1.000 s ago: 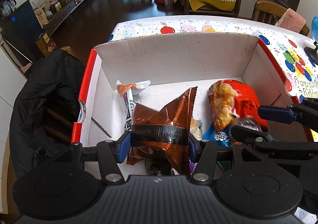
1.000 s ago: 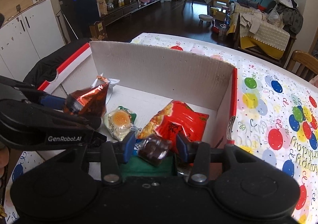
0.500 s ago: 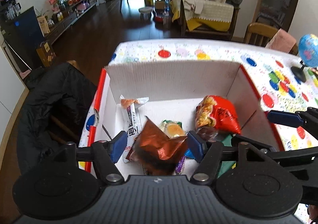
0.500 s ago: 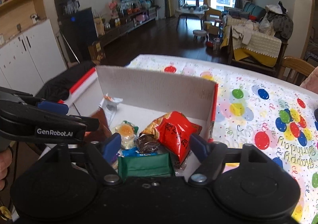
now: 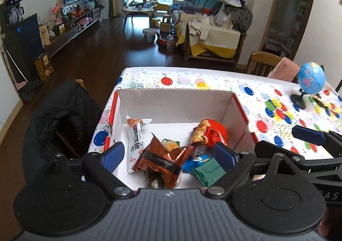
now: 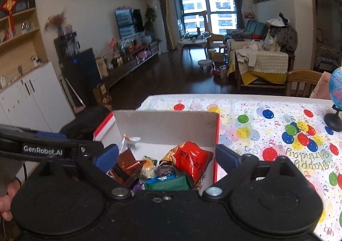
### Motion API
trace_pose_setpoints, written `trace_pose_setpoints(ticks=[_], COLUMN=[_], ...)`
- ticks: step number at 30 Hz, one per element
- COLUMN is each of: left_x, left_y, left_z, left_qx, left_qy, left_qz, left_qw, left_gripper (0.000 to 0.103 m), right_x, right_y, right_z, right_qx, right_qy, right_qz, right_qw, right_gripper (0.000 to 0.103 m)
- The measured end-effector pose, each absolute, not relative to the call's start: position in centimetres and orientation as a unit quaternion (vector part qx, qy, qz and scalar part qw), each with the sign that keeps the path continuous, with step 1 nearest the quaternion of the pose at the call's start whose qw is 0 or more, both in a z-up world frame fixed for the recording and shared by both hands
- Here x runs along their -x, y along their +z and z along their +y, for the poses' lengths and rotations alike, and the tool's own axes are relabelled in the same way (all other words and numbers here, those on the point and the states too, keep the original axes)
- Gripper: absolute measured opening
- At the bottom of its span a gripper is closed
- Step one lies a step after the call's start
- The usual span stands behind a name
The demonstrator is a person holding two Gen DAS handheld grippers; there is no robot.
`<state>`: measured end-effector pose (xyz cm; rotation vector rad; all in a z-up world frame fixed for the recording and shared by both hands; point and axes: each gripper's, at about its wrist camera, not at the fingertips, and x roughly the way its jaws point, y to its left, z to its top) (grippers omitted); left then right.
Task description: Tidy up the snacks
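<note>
A white cardboard box with red edges (image 5: 175,104) (image 6: 166,125) stands on the balloon-print table and holds several snack packs. In it lie a brown foil packet (image 5: 164,162) (image 6: 126,166), a red bag (image 5: 210,133) (image 6: 192,159), a white bar wrapper (image 5: 135,140), a green packet (image 5: 208,171) (image 6: 168,183) and a small dark sweet (image 6: 164,169). My left gripper (image 5: 168,156) hangs above the box, its jaws opening, nothing pressed between them. My right gripper (image 6: 166,156) also hovers over the box, jaws opening wide and empty.
A small blue globe on a black stand (image 5: 311,79) (image 6: 335,100) sits at the table's right. A black jacket hangs over a chair (image 5: 62,112) left of the box. The right gripper's blue finger (image 5: 310,134) shows in the left wrist view. A person's hand (image 6: 6,202) is at the left edge.
Both grippers let go: the brown foil packet and the dark sweet dropped into the box. Both jaws spread wide, and both grippers rose and drew back from the box.
</note>
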<state>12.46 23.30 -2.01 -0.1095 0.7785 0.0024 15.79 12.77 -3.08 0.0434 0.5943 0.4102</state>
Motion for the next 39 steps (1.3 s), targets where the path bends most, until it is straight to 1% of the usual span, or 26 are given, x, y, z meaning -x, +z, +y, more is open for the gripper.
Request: trace_pose_setpoints(ticks=[4,15,39], left_x=[-11.3,-8.4,-7.4], left_y=[-1.5,-0.3,0.0], left_z=[23.6,24.0,24.5], left_qx=[0.067,0.085,0.085], left_qy=[-0.004,0.000,0.007], left_qz=[0.372,0.356,0.351], left_qw=[0.926,0.931,0.932], left_gripper=[0.096,0.096,0.096], right_x=[-14.9,-13.0,-12.2], right_y=[-2.3,-1.6,-1.6], right_z=[12.1,11.5,12.3], right_qx=[-0.041,-0.060,-0.067], right_qy=[0.186,0.174,0.168], right_qz=[0.276,0.261,0.269], right_qw=[0.942,0.948,0.946], right_gripper=[0.103,0.103,0.103])
